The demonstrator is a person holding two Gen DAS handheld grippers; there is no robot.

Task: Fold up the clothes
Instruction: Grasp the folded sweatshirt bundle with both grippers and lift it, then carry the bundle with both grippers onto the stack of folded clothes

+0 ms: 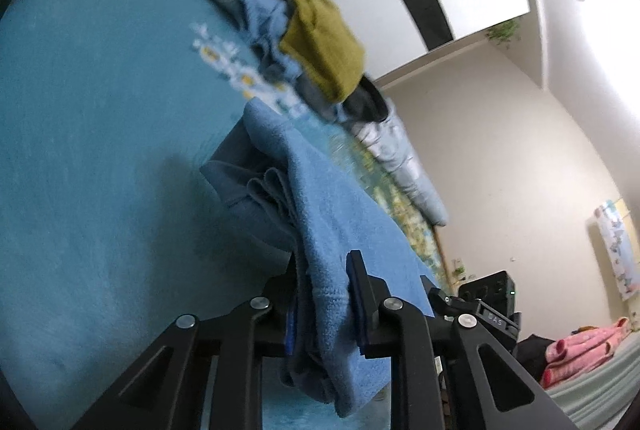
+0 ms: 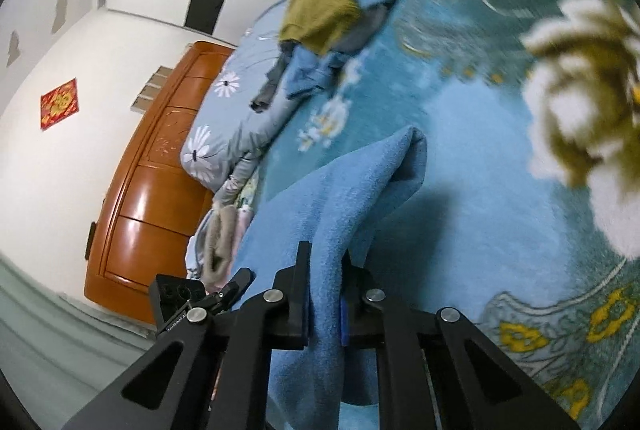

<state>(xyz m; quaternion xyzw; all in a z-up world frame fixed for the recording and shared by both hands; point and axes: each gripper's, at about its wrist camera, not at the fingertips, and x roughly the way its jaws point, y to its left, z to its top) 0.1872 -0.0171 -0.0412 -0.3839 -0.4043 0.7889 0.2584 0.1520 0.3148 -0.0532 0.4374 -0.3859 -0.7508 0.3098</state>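
- Nearest you, your left gripper [image 1: 324, 306] pinches a bunched edge of the blue fleece garment [image 1: 332, 213]; your right gripper [image 2: 326, 294] pinches another part of it.
- The fleece hangs between both grippers, lifted above the teal bed blanket [image 1: 100, 109].
- Keep both pinches firm and level, and draw the cloth taut before you lay it flat.
- Farther off, a pile of clothes [image 2: 324, 5], mustard on top, waits by the pillows.
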